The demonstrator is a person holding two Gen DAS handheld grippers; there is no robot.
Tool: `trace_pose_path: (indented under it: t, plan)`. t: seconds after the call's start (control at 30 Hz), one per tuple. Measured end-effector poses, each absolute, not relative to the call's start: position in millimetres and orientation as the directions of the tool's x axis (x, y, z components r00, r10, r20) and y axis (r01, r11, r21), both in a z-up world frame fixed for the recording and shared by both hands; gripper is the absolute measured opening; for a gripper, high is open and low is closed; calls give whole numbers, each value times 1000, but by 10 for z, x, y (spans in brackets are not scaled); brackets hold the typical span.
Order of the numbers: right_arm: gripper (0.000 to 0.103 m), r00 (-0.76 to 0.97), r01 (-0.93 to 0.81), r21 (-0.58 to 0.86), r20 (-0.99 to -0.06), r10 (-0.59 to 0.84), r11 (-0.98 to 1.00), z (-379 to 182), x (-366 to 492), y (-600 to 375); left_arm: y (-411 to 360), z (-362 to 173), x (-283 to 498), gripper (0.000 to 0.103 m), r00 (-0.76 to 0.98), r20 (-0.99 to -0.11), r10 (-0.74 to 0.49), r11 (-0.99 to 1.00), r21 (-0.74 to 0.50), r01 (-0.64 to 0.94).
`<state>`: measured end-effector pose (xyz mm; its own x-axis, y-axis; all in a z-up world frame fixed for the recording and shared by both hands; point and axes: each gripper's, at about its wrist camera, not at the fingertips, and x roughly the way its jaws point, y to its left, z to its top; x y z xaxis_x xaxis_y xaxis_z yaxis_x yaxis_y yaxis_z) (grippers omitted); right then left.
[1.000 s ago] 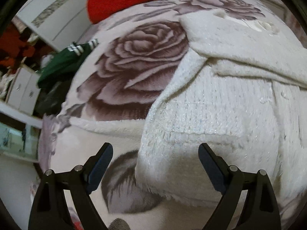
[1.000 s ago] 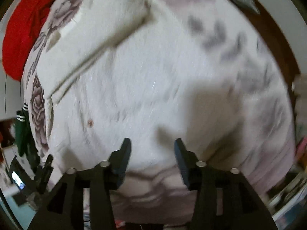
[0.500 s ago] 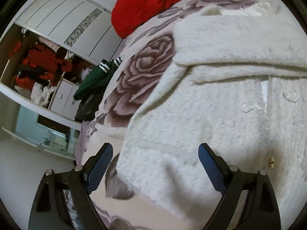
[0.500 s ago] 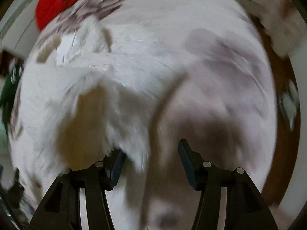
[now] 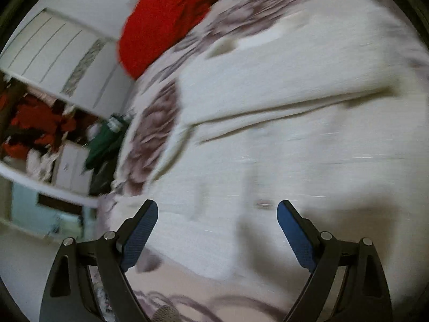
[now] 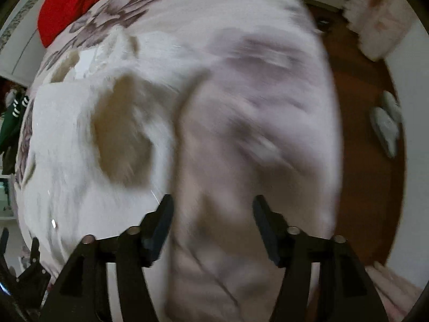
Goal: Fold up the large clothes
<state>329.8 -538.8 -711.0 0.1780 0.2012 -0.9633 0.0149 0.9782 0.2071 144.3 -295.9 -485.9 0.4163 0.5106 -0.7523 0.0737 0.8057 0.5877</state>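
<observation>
Sweater: your white fuzzy sweater lies spread flat on the bed, over the rose-patterned blanket. In the left wrist view it fills most of the picture, with one long fold line crossing it from left to right. In the right wrist view the sweater takes the left half, with a tan shadowed patch on it.

Left gripper: your left gripper hangs over the near part of the sweater with its jaws spread wide. Nothing sits between the blue pads, and they touch no cloth.

Right gripper: your right gripper is pointed steeply down at the blanket, just beside the right edge of the sweater. Its jaws are opening, and nothing is caught between them; only bare blanket shows in the gap.

Blur: both views are smeared by motion, so the fine knit and the sweater's edges are hard for you to read.

Bed surroundings: a red garment lies heaped at the far end of the bed. A green garment with white stripes hangs off the bed's left side. Beyond it you see a white wardrobe with red clothes in its open part.

Floor: in the right wrist view brown floor shows to the right of the bed, with a pair of grey slippers on it.
</observation>
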Motion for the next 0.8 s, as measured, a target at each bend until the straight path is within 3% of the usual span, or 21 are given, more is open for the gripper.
trace_pose_path:
  t: [0.23,0.37,0.53,0.57,0.6,0.63,0.7,0.8]
  plan:
    - [68,129,251,153,-984,124,956,-6975,2316,-6623,-4255,-4905,1026,92,379,-879,289,874,404,271]
    - [68,129,335,185,-980,150,924,-7036,2099,-7013,-4733,-5329,904,92,335,-887,317,838,427,338]
    - [69,179,295,404,-914,365,866,-7124,2236,-7094,-4713,-5770,925,88,314,-855,412,789,507,347]
    - [69,193,265,478,-877,439,838,-7170,2364,-7036,-4589,-5746,983,75,315,-850,422,800,512,311]
    - [73,197,241,535,-844,500,810,-7219,2498,-6963,-4459,-5678,1036,45,313,-863,397,830,483,279]
    - [77,193,216,592,-805,561,776,-7279,2656,-6862,-4297,-5578,1105,28,312,-879,361,866,440,237]
    - [78,190,174,693,-721,667,700,-7400,2992,-6606,-4110,-5416,1139,17,333,-886,323,898,398,189]
    - [83,188,125,793,-609,771,596,-7522,3504,-6127,-3884,-5140,1205,13,378,-876,298,917,373,144]
